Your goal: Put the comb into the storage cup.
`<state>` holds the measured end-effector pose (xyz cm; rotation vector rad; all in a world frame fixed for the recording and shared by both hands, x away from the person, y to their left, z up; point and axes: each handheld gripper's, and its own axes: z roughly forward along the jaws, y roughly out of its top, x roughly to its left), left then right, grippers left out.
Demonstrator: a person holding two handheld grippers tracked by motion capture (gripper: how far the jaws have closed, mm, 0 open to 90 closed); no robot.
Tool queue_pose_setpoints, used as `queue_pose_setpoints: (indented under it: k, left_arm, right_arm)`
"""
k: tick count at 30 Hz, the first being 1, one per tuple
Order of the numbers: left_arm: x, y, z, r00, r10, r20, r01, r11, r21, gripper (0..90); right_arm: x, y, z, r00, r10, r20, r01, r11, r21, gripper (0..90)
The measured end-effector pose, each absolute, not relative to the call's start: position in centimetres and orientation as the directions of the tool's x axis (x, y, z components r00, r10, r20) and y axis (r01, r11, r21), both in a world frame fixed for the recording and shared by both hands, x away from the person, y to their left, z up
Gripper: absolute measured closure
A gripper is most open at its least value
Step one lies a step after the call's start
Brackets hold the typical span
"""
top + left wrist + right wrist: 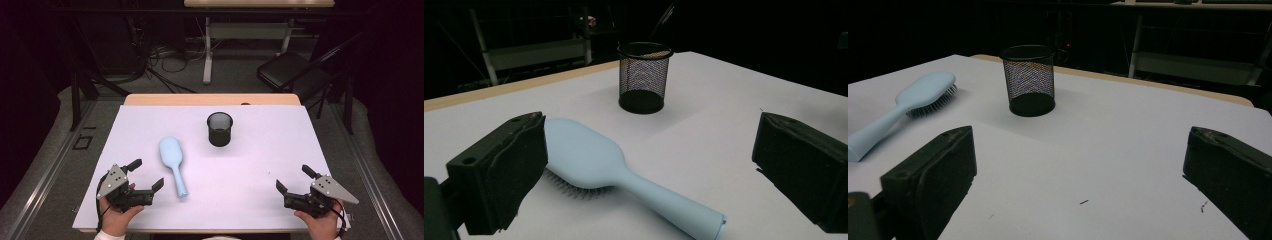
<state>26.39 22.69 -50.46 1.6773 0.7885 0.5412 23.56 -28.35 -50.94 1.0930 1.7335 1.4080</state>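
A white table top (250, 150) sits in a dark room, with a folding chair (290, 70) and cables on the floor beyond it. Your left gripper (148, 174) rests near the front left corner, jaws spread wide and empty. Just beside it lies a pale blue hairbrush (172, 162), bristles down, handle toward you. Your right gripper (295, 179) rests near the front right corner, jaws also spread and empty. A black mesh cup (220, 128) stands upright farther back, near the middle.
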Motion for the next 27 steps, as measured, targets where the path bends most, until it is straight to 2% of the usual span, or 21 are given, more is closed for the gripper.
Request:
queue_pose_setpoints:
  k: [20, 27]
  left_arm:
    - [26.5, 20.5, -50.6, 0.693, 0.713, -0.104, 0.286, -0.140, 0.948, 3.1]
    - [26.3, 19.7, -50.6, 0.700, 0.706, -0.108, 0.303, -0.157, 0.940, 8.1]
  right_arm:
    - [24.0, -27.7, -51.4, -0.456, 0.890, -0.006, 0.217, 0.118, 0.969, 1.8]
    - [23.9, -27.5, -51.3, -0.460, 0.888, -0.017, 0.209, 0.127, 0.970, 2.7]
